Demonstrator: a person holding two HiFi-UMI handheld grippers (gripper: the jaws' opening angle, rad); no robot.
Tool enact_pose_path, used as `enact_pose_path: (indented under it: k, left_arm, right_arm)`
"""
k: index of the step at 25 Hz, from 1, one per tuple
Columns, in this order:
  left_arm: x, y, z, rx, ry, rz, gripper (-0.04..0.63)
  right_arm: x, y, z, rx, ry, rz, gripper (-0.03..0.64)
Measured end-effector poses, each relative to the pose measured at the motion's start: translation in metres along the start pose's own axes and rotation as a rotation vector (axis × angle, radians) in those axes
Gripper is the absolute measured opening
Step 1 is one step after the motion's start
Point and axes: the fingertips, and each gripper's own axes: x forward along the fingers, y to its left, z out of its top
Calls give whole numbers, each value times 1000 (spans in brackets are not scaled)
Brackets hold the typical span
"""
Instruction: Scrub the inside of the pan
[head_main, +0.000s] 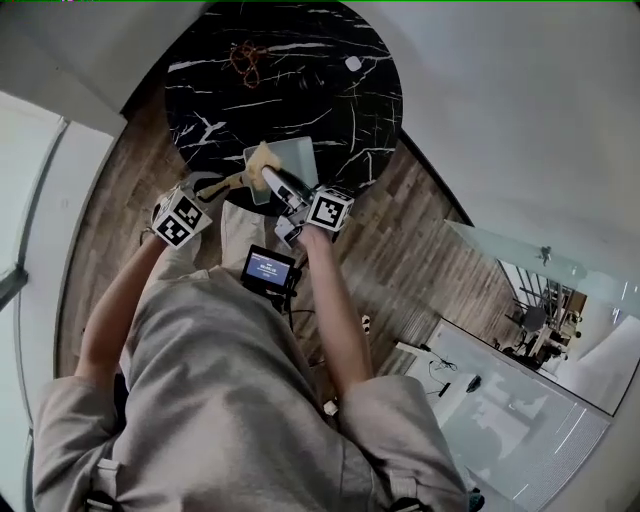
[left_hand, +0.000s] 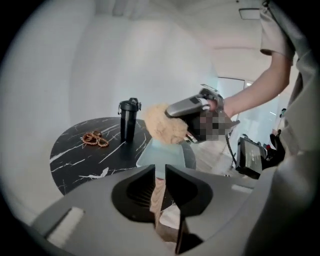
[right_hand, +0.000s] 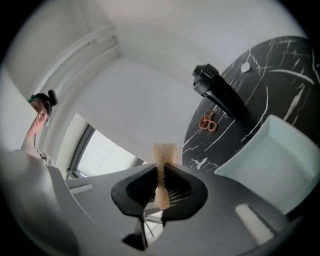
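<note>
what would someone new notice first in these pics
A round black marble table fills the top of the head view, with a pale green square pan at its near edge. The left gripper clamps the pan's tan handle; the right gripper pinches a tan scrubber over the pan.

right gripper (right_hand: 161, 167) clamped on a tan scrub pad (right_hand: 164, 151) — pad sticks out past the tips toward 12. Pale pan (right_hand: 272, 160) at 4 o'clock, overlapping the black marble table (right_hand: 285, 65) at 2. Black bottle (right_hand: 220, 92) and bead loop (right_hand: 208, 122) on it, around 1.
</note>
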Motion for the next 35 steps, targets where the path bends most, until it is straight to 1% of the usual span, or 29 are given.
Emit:
enact_pose_path:
  k: [2, 5, 9, 11, 15, 18, 21, 24, 27, 30, 35]
  left_arm:
    - [-9, -9, 11, -9, -53, 52, 42]
    - [-24, -21, 34, 10, -125, 135, 17]
    - [-48, -30, 72, 36, -213, 254, 6]
    - [-62, -39, 86, 54, -244, 310, 4]
    - [-92, -76, 107, 74, -272, 407, 2]
    - [-107, -110, 105, 87, -283, 463, 2]
    - [-115, -140, 96, 107, -276, 498, 2]
    - [-126, -167, 98, 143, -279, 514, 2]
    - [-138, -194, 106, 158, -325, 532, 2]
    - [-150, -221, 120, 171, -379, 551, 2]
    - [-155, -265, 133, 211, -446, 541, 2]
  right_arm:
    - [-15, 8, -2, -67, -25, -45, 46]
    - [-42, 17, 0, -181, -90, -128, 48]
    - [-79, 30, 6, -346, -193, -242, 48]
    - [-96, 39, 2, -444, -212, -283, 48]
    - [-137, 70, -12, -604, -250, -322, 48]
    - [-167, 95, -23, -707, -302, -336, 48]
    - [-190, 113, -36, -783, -347, -362, 48]
    - [-209, 135, -51, -866, -381, -380, 48]
    - [-233, 164, -64, -949, -420, -386, 48]
    - [-258, 191, -75, -1008, -468, -400, 48]
    - [-294, 222, -99, -1096, -499, -430, 48]
